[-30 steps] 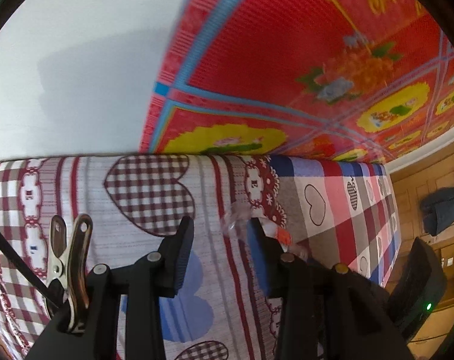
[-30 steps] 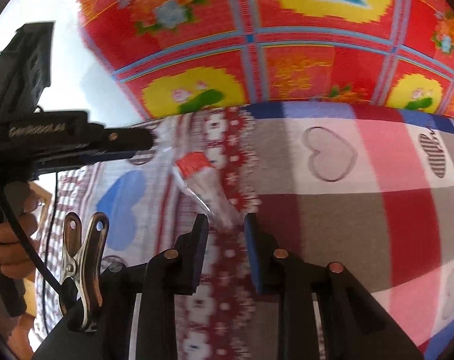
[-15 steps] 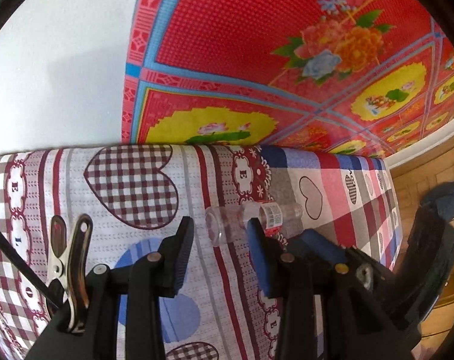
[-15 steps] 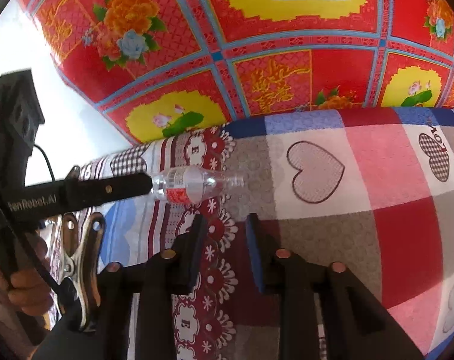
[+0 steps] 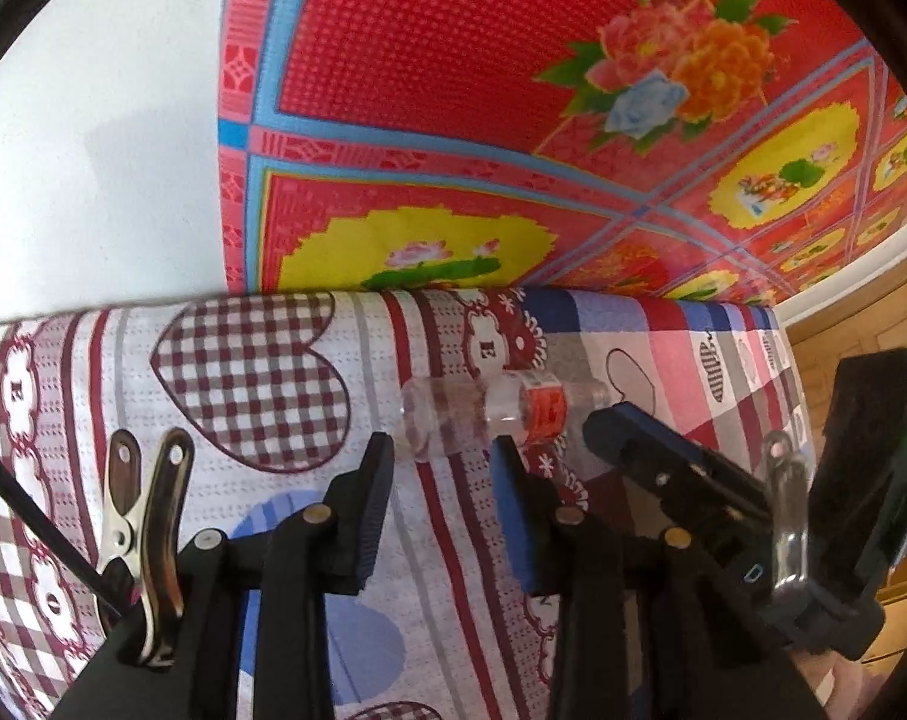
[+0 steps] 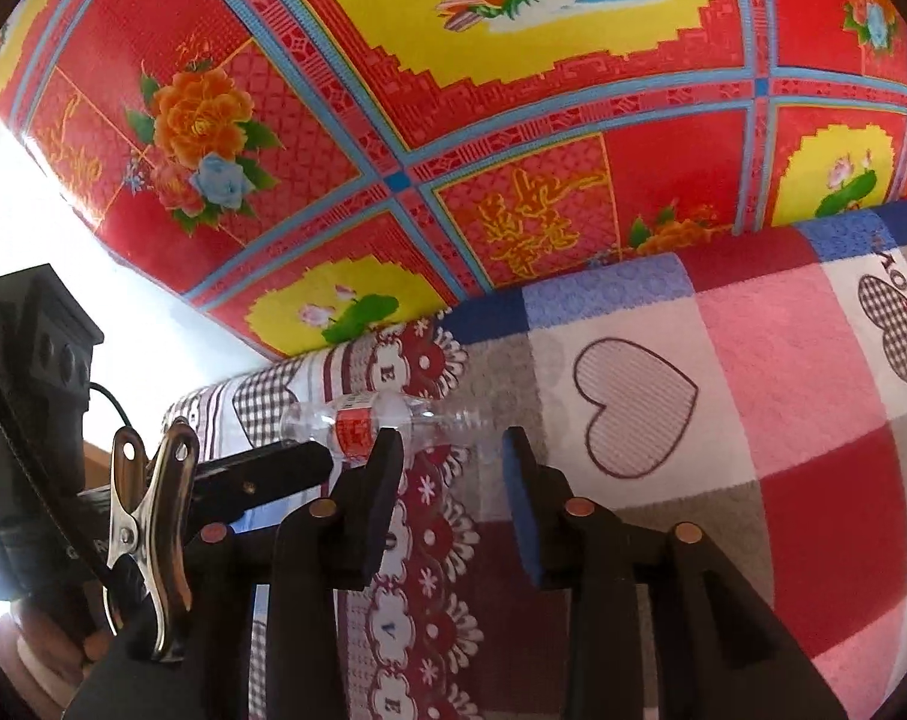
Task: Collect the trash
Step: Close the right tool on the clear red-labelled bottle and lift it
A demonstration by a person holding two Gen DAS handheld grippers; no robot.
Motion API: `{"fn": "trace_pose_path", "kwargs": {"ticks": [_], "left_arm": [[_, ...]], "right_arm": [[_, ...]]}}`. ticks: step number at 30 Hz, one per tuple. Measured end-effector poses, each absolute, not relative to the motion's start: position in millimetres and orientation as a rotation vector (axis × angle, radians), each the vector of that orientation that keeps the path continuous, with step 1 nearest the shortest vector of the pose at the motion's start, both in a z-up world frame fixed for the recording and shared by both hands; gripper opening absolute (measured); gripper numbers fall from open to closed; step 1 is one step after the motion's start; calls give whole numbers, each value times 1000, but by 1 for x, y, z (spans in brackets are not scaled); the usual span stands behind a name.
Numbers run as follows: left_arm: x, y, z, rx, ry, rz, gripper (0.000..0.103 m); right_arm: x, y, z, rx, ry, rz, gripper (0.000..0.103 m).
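A clear plastic bottle with a red label lies on its side on the patchwork bedcover. It also shows in the right wrist view. My left gripper is open, its fingertips just short of the bottle's base end. My right gripper is open, just in front of the bottle's neck end. The right gripper also shows in the left wrist view, beside the bottle's neck. The left gripper's finger shows in the right wrist view, near the bottle's base.
A red floral sheet hangs behind the bed. A white wall is at the left. A wooden floor lies at the far right. The bedcover's far edge meets the sheet just beyond the bottle.
The bottle has left the right gripper and now lies on the bedcover. The right gripper's jaws have opened wider. Both grippers have drawn slightly back from it.
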State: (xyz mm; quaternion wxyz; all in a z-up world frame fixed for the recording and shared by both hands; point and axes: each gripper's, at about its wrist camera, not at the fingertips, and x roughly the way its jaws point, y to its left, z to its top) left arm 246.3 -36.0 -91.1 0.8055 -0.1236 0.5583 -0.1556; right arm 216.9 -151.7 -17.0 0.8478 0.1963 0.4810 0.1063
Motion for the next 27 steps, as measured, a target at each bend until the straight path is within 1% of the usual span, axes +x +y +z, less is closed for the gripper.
{"fn": "trace_pose_path", "kwargs": {"ticks": [8, 16, 27], "left_arm": [[257, -40, -88, -247, 1164, -329, 35], [264, -47, -92, -254, 1162, -338, 35], [279, -53, -88, -227, 1112, -324, 35]], "right_arm": [[222, -154, -9, 423, 1002, 228, 35], [233, -145, -18, 400, 999, 233, 35], [247, -150, -22, 408, 988, 205, 35]]}}
